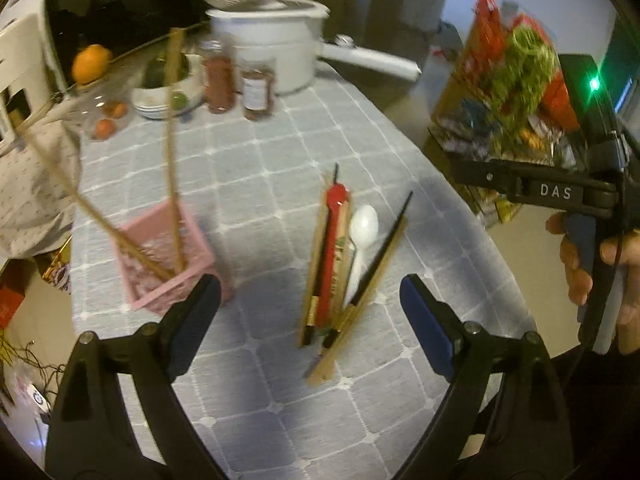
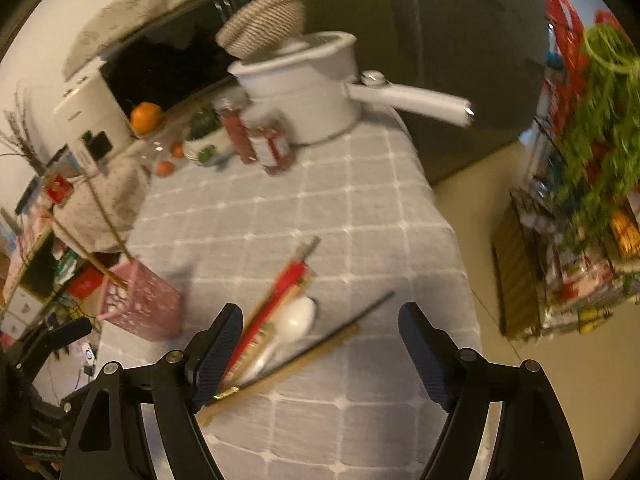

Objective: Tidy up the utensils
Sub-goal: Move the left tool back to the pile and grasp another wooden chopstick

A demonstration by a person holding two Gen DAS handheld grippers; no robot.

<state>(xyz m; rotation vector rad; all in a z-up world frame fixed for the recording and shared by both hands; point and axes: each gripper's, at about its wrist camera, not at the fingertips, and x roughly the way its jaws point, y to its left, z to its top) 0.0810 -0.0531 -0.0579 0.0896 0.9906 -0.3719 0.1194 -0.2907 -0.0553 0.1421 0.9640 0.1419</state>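
A pile of utensils lies on the grey checked tablecloth (image 1: 280, 168): a red-wrapped chopstick pack (image 1: 331, 248), a white plastic spoon (image 1: 362, 236), black chopsticks (image 1: 384, 248) and wooden chopsticks (image 1: 352, 328). A pink basket (image 1: 160, 256) at the left holds two wooden chopsticks (image 1: 173, 152) upright. My left gripper (image 1: 310, 308) is open and empty above the near end of the pile. My right gripper (image 2: 320, 344) is open and empty, its left finger by the pile (image 2: 280, 320). The pink basket also shows in the right wrist view (image 2: 140, 308).
At the back stand a white pot with a long handle (image 1: 276, 48), two spice jars (image 1: 236, 80), a bowl stack (image 1: 160, 100), oranges and a microwave (image 1: 80, 12). The table edge drops off at the right toward a cluttered shelf (image 1: 512, 92).
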